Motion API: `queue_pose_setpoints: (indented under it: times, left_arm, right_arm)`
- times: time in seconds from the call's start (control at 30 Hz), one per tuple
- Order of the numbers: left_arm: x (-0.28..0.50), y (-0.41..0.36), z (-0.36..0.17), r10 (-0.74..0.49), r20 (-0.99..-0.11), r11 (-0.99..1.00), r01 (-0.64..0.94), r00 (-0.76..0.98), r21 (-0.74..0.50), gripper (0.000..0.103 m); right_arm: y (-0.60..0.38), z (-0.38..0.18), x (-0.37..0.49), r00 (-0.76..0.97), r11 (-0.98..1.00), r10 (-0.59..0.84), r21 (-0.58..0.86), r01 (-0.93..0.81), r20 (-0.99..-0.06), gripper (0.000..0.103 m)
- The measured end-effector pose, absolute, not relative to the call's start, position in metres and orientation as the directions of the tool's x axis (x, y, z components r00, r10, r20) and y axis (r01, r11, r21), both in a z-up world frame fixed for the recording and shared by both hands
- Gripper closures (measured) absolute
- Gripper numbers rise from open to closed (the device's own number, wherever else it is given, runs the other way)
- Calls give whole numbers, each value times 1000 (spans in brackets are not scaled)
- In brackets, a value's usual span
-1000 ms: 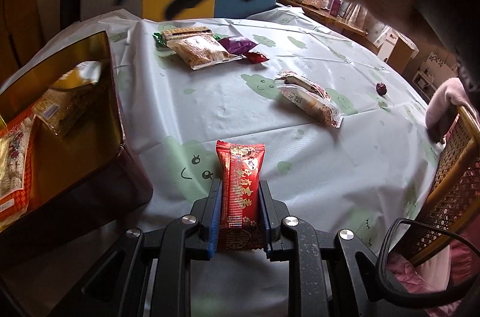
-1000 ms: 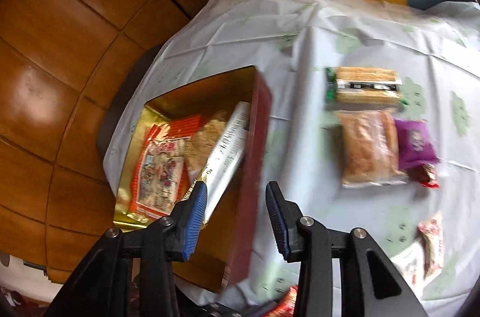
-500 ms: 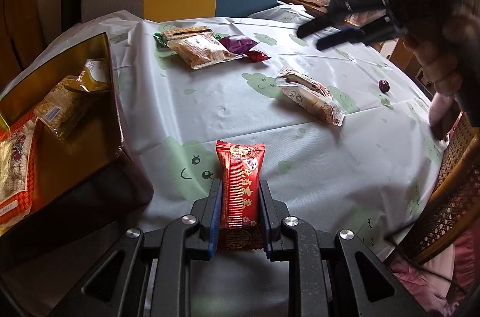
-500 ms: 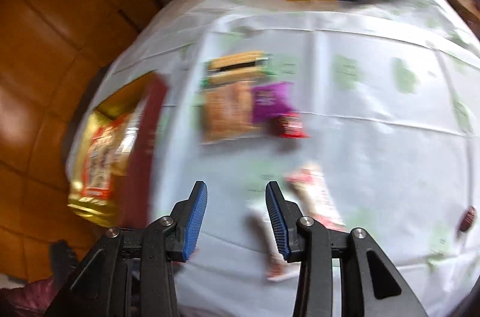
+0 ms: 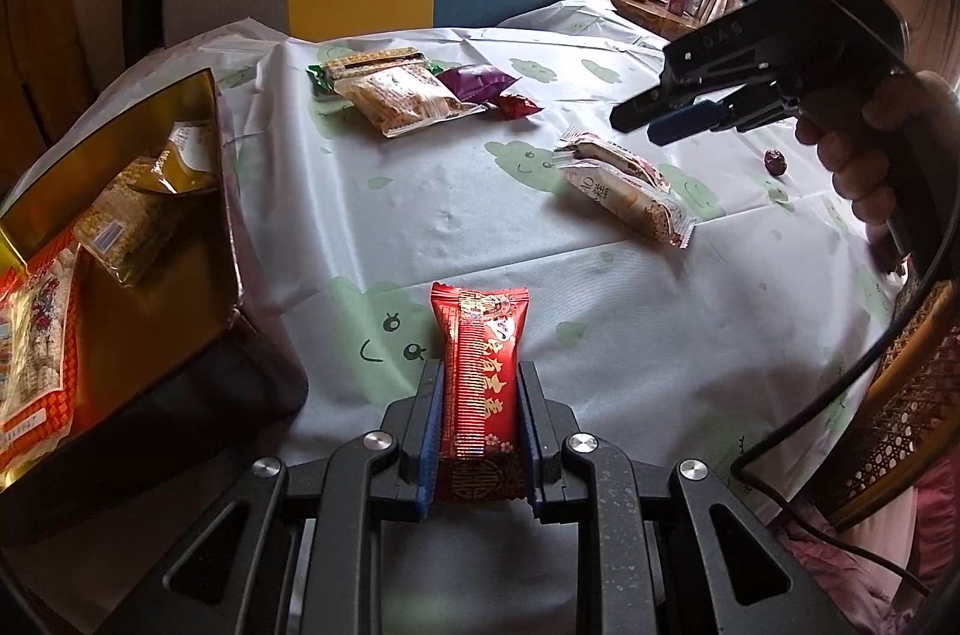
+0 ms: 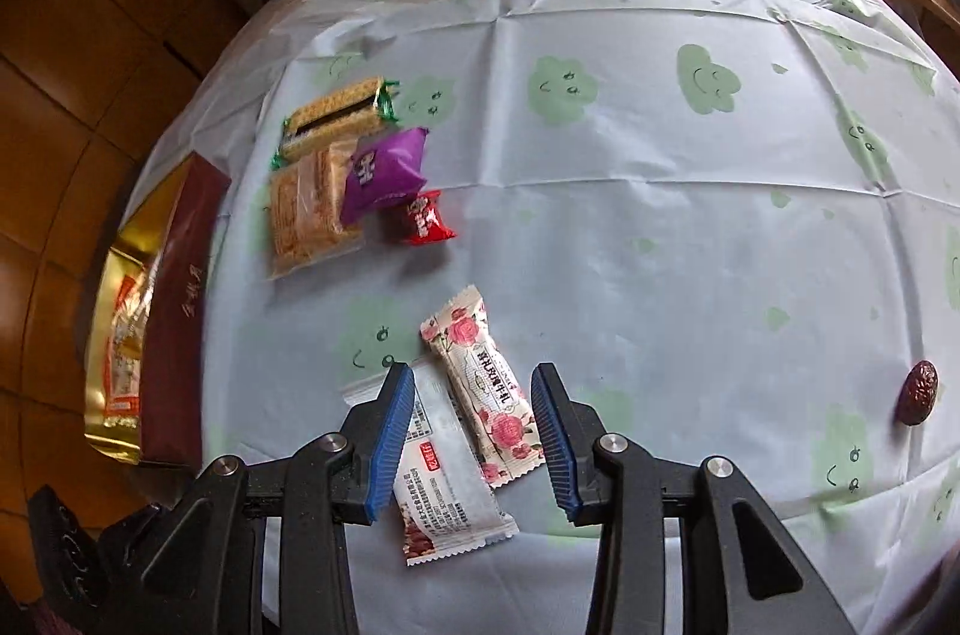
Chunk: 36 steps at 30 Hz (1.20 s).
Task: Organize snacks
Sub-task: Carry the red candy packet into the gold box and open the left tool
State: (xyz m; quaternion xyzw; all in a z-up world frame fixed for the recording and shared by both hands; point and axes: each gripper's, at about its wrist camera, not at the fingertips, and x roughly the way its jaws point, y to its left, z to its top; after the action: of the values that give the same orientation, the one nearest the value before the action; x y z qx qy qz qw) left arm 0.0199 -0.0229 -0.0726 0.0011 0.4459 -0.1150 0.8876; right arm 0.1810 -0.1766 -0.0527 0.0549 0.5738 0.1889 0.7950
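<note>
My left gripper [image 5: 477, 383] is shut on a long red snack pack [image 5: 480, 365], held low over the near table edge beside the gold-lined box [image 5: 150, 287]. The box holds several snack bags and also shows in the right wrist view [image 6: 180, 311]. My right gripper [image 6: 474, 398] is open and empty, hovering above two white snack packs: a rose-print one [image 6: 486, 383] and a plain one [image 6: 444, 479]. They also show in the left wrist view [image 5: 627, 191], below the right gripper [image 5: 654, 125].
Farther back lie a green-ended bar [image 6: 336, 119], a clear cracker bag [image 6: 306, 209], a purple pack [image 6: 384, 173] and a small red candy [image 6: 423, 218]. A red date [image 6: 918, 392] sits at the right. A wicker chair [image 5: 900, 407] stands near the right table edge.
My right gripper has swung from above the box, rightward across the table, to above the two white packs. My left gripper still holds the red pack in place.
</note>
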Motion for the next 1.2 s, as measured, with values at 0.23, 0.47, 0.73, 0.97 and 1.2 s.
queue_pose_setpoints:
  times: [0.23, 0.47, 0.73, 0.97, 1.2]
  left_arm:
    - [21, -23, -64, -234, -786, 967, 217, 572, -130, 81]
    - [19, -9, -30, -275, -735, 961, 206, 620, -186, 80]
    - [34, 66, 14, -235, -669, 950, 20, 705, -312, 80]
    - [73, 139, 11, -96, -709, 916, -217, 698, -338, 80]
    - [123, 173, 2, -29, -738, 878, -336, 674, -342, 79]
  right_arm:
    - [-172, -56, 181, 283, 938, 313, 248, -243, -906, 62]
    - [-177, -56, 182, 293, 943, 303, 242, -227, -907, 62]
    - [-179, -51, 181, 308, 942, 313, 254, -217, -898, 62]
    - [-177, -48, 179, 315, 940, 319, 255, -228, -894, 62]
    - [-178, -47, 180, 322, 942, 317, 255, -220, -892, 62]
